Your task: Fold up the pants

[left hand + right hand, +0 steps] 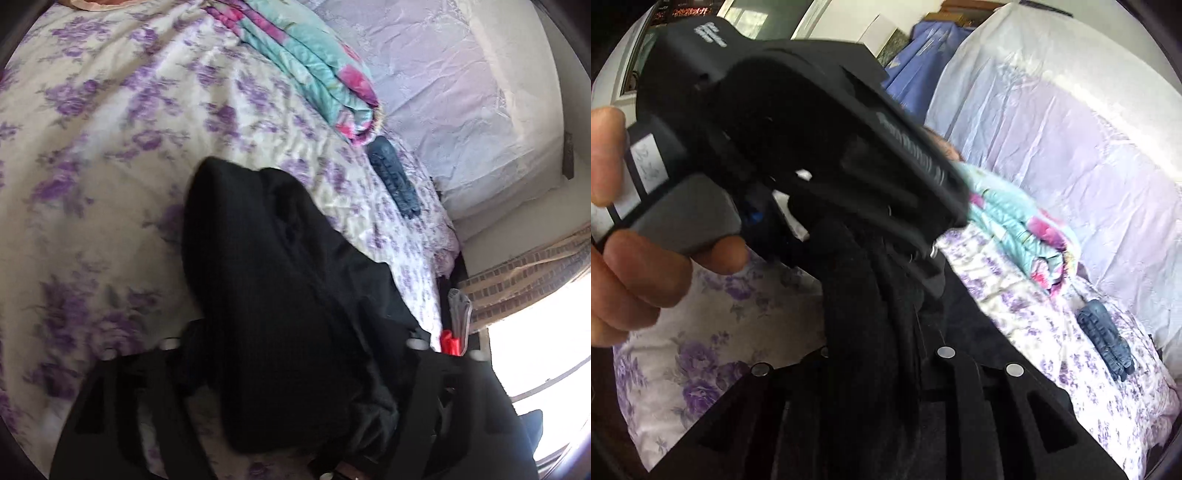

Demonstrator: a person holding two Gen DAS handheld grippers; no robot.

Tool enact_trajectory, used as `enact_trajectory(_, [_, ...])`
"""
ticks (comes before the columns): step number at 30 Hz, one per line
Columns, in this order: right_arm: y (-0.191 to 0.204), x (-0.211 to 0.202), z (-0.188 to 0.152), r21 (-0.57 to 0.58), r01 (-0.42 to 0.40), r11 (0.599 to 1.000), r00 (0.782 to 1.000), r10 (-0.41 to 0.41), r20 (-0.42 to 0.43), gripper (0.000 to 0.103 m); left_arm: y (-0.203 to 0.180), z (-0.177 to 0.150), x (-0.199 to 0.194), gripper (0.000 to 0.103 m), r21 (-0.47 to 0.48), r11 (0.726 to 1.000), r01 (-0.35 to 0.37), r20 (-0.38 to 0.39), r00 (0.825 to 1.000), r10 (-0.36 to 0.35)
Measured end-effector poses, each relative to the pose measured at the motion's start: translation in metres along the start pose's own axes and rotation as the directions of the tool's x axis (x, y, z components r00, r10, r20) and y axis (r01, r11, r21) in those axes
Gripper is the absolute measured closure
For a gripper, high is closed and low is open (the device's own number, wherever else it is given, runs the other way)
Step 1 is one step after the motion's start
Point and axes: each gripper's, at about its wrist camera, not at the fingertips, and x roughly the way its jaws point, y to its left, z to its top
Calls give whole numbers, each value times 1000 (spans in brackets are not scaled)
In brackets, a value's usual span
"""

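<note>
The black pants (288, 295) hang bunched over the purple-flowered bedspread (92, 166). In the left wrist view my left gripper (291, 354) has its black fingers wide apart with the cloth filling the gap; I cannot tell if it pinches the cloth. In the right wrist view my right gripper (882, 362) stands with its fingers close on a black fold of the pants (871, 302). The left gripper's body (798, 122) and the hand holding it fill the upper left of that view, very close.
A folded teal and pink quilt (314, 70) lies at the back of the bed. A dark blue glove-like item (393, 184) lies beside it. A pale lilac covered pillow or headboard (461, 92) is behind. The bed's right edge drops to a window side.
</note>
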Motion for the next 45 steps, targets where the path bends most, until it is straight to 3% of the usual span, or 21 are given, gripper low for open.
enact_trajectory(3, [-18, -15, -2, 86, 13, 996, 998, -18, 59, 85, -21, -6, -11, 54, 46, 999, 29, 35, 999, -30])
enact_trajectory(7, [-43, -46, -8, 214, 43, 976, 984, -79, 162, 84, -73, -18, -26, 56, 179, 983, 28, 117, 992, -49])
enact_trajectory(12, [-84, -88, -35, 408, 69, 910, 954, -181, 241, 84, -151, -40, -21, 59, 337, 939, 68, 143, 982, -123])
enact_trajectory(17, [-135, -126, -92, 612, 90, 786, 935, -278, 220, 84, -228, -77, 29, 59, 488, 864, 121, 67, 982, -175])
enact_trajectory(21, [-170, -139, -152, 723, 121, 680, 942, -309, 133, 84, -269, -111, 91, 59, 555, 818, 149, -25, 986, -162])
enact_trajectory(25, [-199, -140, -220, 836, 133, 532, 957, -290, 33, 84, -291, -147, 168, 59, 594, 793, 137, -115, 990, -85])
enact_trajectory(26, [-206, -138, -241, 870, 111, 481, 967, -255, 18, 84, -295, -157, 191, 59, 608, 784, 123, -133, 990, -52])
enact_trajectory(27, [-214, -135, -259, 915, 54, 401, 981, -194, 28, 84, -297, -163, 206, 61, 622, 775, 110, -143, 989, -25])
enact_trajectory(29, [-221, -126, -280, 950, -1, 312, 993, -110, 37, 86, -299, -169, 229, 63, 617, 775, 134, -207, 978, -4])
enact_trajectory(30, [-223, -129, -285, 953, -28, 301, 993, -98, 60, 83, -299, -168, 232, 63, 602, 784, 150, -228, 974, -10])
enact_trajectory(32, [-223, -137, -284, 941, -49, 336, 992, -94, 85, 72, -302, -169, 224, 54, 612, 773, 170, -238, 971, -25])
enact_trajectory(34, [-221, -149, -284, 929, -34, 369, 990, -115, 82, 42, -305, -170, 203, 46, 633, 753, 179, -220, 974, -47])
enact_trajectory(36, [-227, -156, -283, 923, -2, 384, 985, -158, 68, 32, -308, -166, 167, 27, 657, 732, 178, -160, 983, -95])
enact_trajectory(38, [-237, -160, -286, 929, -1, 369, 985, -161, 65, 30, -307, -159, 134, 11, 694, 715, 85, -28, 995, -91])
enact_trajectory(41, [-251, -166, -297, 955, -24, 295, 984, -161, 75, 30, -290, -155, 109, 10, 714, 689, -126, 158, 987, 17])
enact_trajectory(43, [-257, -161, -298, 964, -19, 264, 985, -163, 64, 30, -271, -153, 107, 10, 698, 691, -188, 192, 979, 72])
enact_trajectory(45, [-245, -168, -295, 962, -3, 273, 987, -156, 47, 30, -247, -151, 115, 10, 672, 705, -228, 185, 973, 138])
